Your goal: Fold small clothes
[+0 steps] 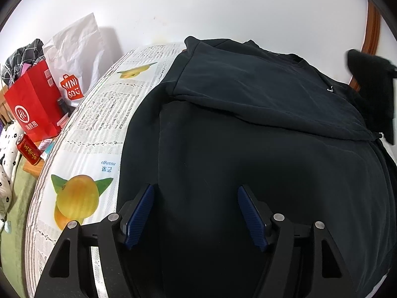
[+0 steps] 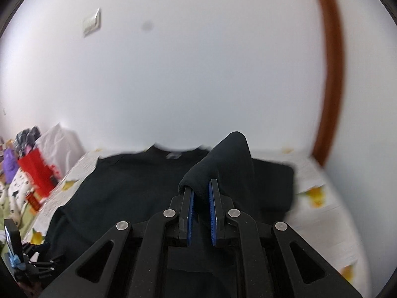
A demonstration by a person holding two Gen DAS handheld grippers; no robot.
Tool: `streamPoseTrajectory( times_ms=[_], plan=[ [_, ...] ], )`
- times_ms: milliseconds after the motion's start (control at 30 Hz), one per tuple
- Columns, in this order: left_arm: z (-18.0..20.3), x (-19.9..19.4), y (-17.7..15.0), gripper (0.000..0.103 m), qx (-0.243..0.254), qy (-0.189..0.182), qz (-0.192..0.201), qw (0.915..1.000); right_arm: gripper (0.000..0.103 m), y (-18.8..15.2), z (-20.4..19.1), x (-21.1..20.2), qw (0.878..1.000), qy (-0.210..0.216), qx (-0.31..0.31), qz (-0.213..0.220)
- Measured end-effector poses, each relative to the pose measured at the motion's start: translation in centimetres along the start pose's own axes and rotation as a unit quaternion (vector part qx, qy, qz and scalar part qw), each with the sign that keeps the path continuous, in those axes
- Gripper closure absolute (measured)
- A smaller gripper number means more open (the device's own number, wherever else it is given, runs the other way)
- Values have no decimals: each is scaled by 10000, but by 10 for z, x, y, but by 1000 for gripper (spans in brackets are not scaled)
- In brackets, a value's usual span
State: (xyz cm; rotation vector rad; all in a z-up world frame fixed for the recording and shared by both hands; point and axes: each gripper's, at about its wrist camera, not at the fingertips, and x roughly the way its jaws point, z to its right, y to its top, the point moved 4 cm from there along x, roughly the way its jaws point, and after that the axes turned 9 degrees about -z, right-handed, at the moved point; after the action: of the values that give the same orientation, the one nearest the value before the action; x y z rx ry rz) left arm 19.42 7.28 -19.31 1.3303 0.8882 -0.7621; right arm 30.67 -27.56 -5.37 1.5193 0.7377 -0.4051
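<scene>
Pinching a raised fold of the dark navy cotton T-shirt [image 2: 139, 186], the right gripper [image 2: 201, 186] lifts it above the mango-printed lace tablecloth [image 1: 94, 124], though blur softens the view. The left gripper [image 1: 196, 190] hovers over the shirt, fingers spread. Nearby, a white plastic bag [image 1: 72, 49] reads "MINISO".

Shirt [image 1: 248, 149] on table [image 1: 94, 129], bags [image 1: 34, 99] left.

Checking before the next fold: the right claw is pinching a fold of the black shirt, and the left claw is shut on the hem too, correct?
Not quite. The left claw is open, its fingers spread over the black shirt and gripping nothing, as the left wrist view shows. The right claw does pinch a fold.
</scene>
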Motion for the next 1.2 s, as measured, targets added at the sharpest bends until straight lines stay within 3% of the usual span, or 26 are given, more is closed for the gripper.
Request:
streamPoseTrajectory(
  times_ms=[233,333,400,467,567,700,833,967,1033,1167,1200],
  plan=[
    [0,0,-1,34,1,-9,1,10000,88,-38,-65,86,9956,-341,-492,-718],
    [0,-1,-1,34,-4,-25,3,10000,59,-47,-67,104,9908,-385,-591,-1151],
    [0,-1,-2,34,-1,-28,3,10000,26,-53,-55,101,9901,-399,-577,-1220],
    [1,-1,-2,34,2,-22,1,10000,16,-57,-48,89,9918,-197,-449,-1180],
    [2,-1,-2,33,17,-5,-5,10000,11,-57,-41,58,9944,-90,-378,-986],
    [3,-1,-2,33,31,6,-5,10000,10,-62,-27,23,9953,-237,-476,-807],
    [7,-7,-3,33,196,39,-141,9997,10,-84,21,-4,9951,-667,-51,-727],
    [21,-24,3,33,311,-176,-89,9993,11,-114,74,-19,9905,-1061,185,-856],
    [36,-34,12,33,423,-281,-8,9987,18,-130,98,-24,9874,-1214,353,-950],
    [81,-45,30,33,732,-463,107,9962,55,-161,140,-24,9799,-1266,713,-1367],
    [93,-46,33,33,808,-507,116,9954,59,-167,146,-24,9791,-1231,764,-1429]
  ],
)
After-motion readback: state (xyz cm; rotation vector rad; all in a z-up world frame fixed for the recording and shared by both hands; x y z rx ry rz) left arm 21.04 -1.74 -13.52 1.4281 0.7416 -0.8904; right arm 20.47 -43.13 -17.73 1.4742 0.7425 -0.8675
